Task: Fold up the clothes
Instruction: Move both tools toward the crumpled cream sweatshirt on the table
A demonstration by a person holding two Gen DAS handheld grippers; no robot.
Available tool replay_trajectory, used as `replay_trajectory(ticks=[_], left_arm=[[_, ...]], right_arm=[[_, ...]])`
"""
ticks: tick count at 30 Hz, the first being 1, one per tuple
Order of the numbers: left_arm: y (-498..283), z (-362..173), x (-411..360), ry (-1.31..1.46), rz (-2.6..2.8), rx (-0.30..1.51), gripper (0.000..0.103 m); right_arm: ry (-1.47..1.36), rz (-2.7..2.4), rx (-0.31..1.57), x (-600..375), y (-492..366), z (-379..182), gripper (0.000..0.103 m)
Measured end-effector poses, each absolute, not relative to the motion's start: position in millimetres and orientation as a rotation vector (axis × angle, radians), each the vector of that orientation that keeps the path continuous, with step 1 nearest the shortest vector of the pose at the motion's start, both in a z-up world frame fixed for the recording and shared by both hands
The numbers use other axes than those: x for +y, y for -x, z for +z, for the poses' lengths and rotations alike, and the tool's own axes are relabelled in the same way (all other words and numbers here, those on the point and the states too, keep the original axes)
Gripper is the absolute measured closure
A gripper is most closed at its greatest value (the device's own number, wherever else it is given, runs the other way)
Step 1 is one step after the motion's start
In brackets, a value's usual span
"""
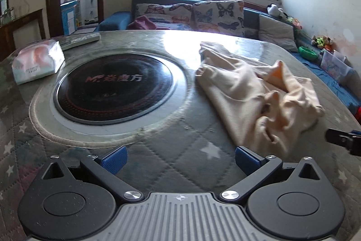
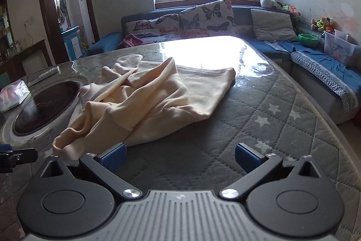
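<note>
My left hand-held gripper (image 1: pixel 179 159) hangs spread wide over the tabletop's (image 1: pixel 158 164) near edge, nothing between its pads — the crumpled cream garment (image 1: pixel 255 96) lies mid-tabletop, right of the round black hob (image 1: pixel 112 88). My right hand-held gripper (image 2: pixel 179 156) is spread too, empty.

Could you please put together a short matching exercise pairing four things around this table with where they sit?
Things:
1. cream garment
2. tissue pack
3. black round hotplate
4. butterfly cushions

Places:
A. on the blue sofa under the window
B. set into the table's middle
C. crumpled on the quilted table cover
D. at the table's edge, left of the hotplate in the left wrist view

Pairs: 1-C, 2-D, 3-B, 4-A
</note>
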State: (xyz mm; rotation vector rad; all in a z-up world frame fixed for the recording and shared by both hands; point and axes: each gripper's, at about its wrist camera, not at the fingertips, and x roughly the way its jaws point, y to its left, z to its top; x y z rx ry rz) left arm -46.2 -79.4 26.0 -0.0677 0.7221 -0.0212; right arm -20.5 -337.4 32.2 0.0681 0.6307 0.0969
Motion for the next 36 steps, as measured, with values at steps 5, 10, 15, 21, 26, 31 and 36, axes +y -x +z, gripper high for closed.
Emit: replay_trajectory(ticks=[5, 10, 15, 21, 26, 31, 36], left_arm=[[53, 26, -92, 0.047, -0.034, 0.726, 0.0], [59, 25, -101, 0.022, -0.038, 0.732, 0.0], [65, 24, -105, 0.018, -0.054, 0.738, 0.0], [72, 25, -107, 0.018, -0.06, 0.731, 0.0], [75, 27, -109, 0.018, -0.058, 0.73, 0.0], [77, 28, -108, 0.018, -0.057, 0.728, 0.0], [76, 26, -110, 0.014, -0.055, 0.737, 0.0]], right_arm=[[-0.045, 0.112, 0.646, -318, 38, 30, 0.0], [-0.041, 0.124, 0.656, -313, 50, 30, 0.0], [-0.051, 0.129, 0.659, -312, 58, 33, 0.0], [-0.04, 0.138, 0.675, -308, 66, 32, 0.0], [-0.026, 0.151, 0.684, -303, 71, 33, 0.0], [-0.022, 0.146, 0.691, -301, 72, 33, 0.0], [-0.02, 0.147, 0.696, -301, 73, 33, 0.0]])
